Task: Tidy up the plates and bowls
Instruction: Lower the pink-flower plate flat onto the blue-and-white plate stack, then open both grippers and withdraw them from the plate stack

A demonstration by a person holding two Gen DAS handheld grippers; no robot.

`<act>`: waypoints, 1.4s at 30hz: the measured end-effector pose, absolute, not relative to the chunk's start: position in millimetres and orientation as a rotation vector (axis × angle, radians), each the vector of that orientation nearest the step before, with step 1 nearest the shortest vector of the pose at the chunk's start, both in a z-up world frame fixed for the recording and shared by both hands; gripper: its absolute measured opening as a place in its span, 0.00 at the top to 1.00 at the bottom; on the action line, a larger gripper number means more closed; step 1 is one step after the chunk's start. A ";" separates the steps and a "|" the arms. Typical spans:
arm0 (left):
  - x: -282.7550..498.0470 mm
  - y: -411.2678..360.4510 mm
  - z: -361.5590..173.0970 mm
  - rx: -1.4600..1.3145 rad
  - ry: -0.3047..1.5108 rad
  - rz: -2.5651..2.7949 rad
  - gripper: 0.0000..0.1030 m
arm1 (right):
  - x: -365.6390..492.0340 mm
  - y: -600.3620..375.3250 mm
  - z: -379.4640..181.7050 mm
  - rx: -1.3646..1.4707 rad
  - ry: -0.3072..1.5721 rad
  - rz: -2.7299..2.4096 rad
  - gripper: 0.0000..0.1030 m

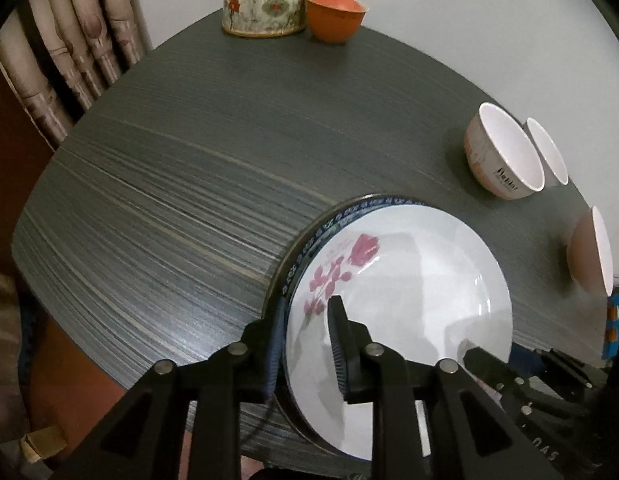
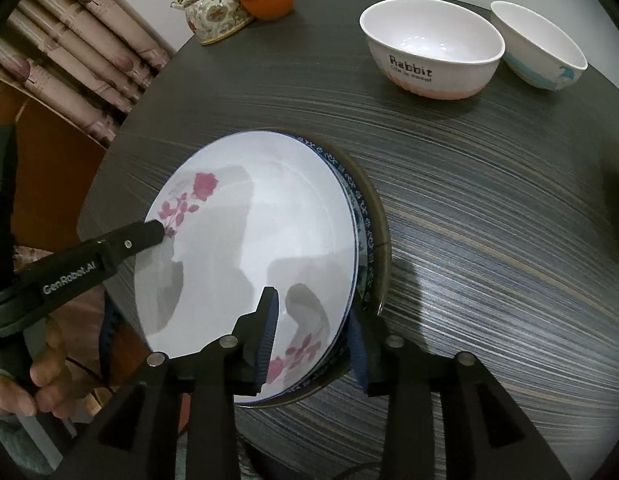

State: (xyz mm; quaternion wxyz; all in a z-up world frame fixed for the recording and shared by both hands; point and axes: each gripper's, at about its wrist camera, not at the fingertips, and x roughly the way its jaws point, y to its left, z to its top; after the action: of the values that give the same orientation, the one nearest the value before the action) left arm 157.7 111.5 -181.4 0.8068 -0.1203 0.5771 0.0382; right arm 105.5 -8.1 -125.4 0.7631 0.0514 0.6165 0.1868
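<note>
A white plate with pink flowers (image 2: 253, 240) sits on top of a blue-rimmed plate (image 2: 363, 216), the stack lying near the front edge of the dark striped tabletop (image 2: 489, 220). The right tool (image 2: 311, 336) grips the near rim of the stack, one finger over the white plate's face and the other outside the blue rim. The left tool (image 1: 305, 344) clamps the stack's opposite side in the same way; in the right wrist view its upper finger tip rests beside the flower print. Farther back stand a white bowl lettered "Rabbit" (image 2: 431, 50) and, just beside it, a white bowl with blue print (image 2: 539, 46). A pinkish bowl (image 1: 591, 250) stands nearer the edge. A patterned teapot (image 1: 263, 4) and an orange lidded cup (image 1: 335, 14) touch at the far edge.
</note>
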 end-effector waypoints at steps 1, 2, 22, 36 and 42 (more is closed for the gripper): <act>157.1 111.6 -180.4 -0.263 1.228 0.081 0.77 | 105.8 -7.1 -125.1 0.106 1.344 0.405 0.68; 156.3 111.5 -179.4 -0.267 1.220 0.080 0.77 | 106.0 -6.4 -124.9 0.102 1.345 0.404 0.67; 142.6 107.0 -168.7 -0.274 1.173 0.116 0.61 | 101.4 -4.0 -101.5 0.066 1.266 0.394 0.53; 142.8 60.7 -155.9 -0.193 1.185 0.047 0.50 | 81.0 -60.8 -89.9 0.126 1.207 0.293 0.43; 144.5 17.9 -149.0 -0.127 1.194 -0.030 0.49 | 69.2 -102.5 -83.5 0.194 1.192 0.226 0.43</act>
State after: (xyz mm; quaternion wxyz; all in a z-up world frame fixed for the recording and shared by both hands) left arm 144.5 17.9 -149.0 0.8250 -0.0596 0.5618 -0.0141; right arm 69.2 -102.5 -83.5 0.8171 0.0908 0.5593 0.1063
